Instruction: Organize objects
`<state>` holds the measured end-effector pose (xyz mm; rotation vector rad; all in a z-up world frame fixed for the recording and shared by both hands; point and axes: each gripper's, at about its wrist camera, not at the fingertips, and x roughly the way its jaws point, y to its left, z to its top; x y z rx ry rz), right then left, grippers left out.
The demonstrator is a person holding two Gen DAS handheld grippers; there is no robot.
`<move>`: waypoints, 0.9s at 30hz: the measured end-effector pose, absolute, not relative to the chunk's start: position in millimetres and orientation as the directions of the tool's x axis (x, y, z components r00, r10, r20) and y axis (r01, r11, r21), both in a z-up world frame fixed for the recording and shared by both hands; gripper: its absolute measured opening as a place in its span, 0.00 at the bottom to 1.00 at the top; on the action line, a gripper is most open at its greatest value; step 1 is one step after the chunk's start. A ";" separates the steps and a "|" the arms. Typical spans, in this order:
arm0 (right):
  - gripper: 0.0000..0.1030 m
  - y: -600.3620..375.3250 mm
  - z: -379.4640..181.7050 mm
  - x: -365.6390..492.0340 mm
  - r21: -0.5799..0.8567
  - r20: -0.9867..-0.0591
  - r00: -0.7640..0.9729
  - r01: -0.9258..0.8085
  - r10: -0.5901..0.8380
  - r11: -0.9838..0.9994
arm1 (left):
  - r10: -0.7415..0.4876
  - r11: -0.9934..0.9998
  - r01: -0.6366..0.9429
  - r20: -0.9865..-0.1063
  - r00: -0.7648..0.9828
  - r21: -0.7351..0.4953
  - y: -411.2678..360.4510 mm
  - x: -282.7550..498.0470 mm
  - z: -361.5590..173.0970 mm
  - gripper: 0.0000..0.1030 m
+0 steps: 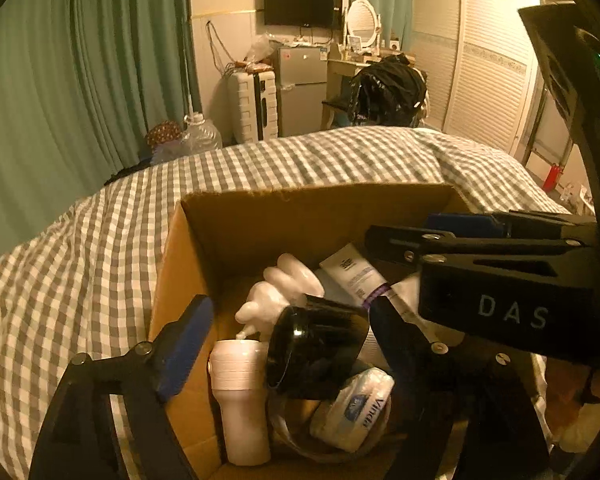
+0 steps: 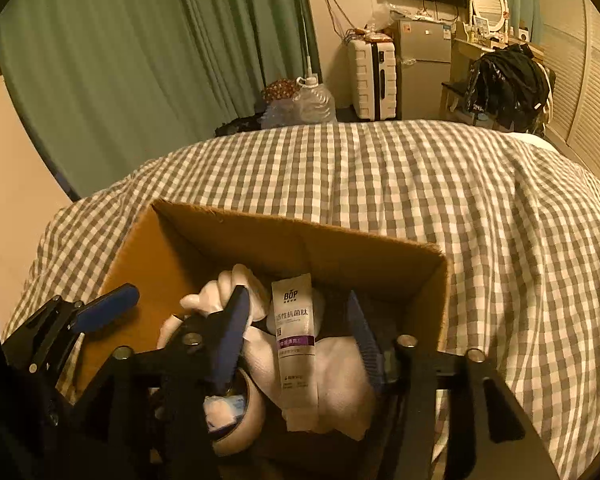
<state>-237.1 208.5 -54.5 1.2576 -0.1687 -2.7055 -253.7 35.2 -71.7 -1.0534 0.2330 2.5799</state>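
A bed with a grey and white checked cover (image 2: 380, 184) fills the middle of both views, and behind it stand green curtains (image 1: 80, 60), a white suitcase (image 1: 252, 106), a small fridge (image 1: 302, 88) and a black screen (image 1: 302, 3) on the wall. On the cover sits an open cardboard box (image 1: 284, 216), where the things of the task lie. The left wrist view shows the box content best: a white cup stack (image 1: 240, 396) upright at the near left wall, a black jar (image 1: 316, 352) lying on its side just beside it, a Vinda tissue pack (image 1: 356, 412) under the jar, and a white squeeze bottle (image 1: 280, 296) behind. This view also shows the right gripper (image 1: 500, 280) from the side, above the right part of the box. The left gripper (image 1: 288, 344) has its fingers apart, one on each side of the jar, but I cannot tell whether they touch it. The right wrist view shows the BOP tube (image 2: 294, 340) clearly, lying on a white cloth (image 2: 340, 384) between the fingers of the right gripper (image 2: 296, 340), which are wide apart and not closed on it. A roll of tape (image 2: 240, 420) appears only here, at the lower left.
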 end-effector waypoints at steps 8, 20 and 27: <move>0.72 211.5 -2.2 -212.8 0.162 -0.653 -0.735 0.096 -0.180 -0.982 | 0.287 -0.926 -0.377 -0.638 -0.714 0.005 32.5 -227.1 -20.3 0.95; 0.89 217.6 112.2 -127.1 0.115 -0.475 -0.872 0.067 -0.115 -0.991 | 0.263 -0.944 -0.326 -0.470 -0.843 0.056 11.0 -147.0 94.8 0.99; 0.95 222.4 178.5 -54.8 0.076 -0.335 -0.939 0.052 -0.075 -0.996 | 0.248 -0.950 -0.297 -0.346 -0.905 0.094 3.1 -91.9 149.4 1.00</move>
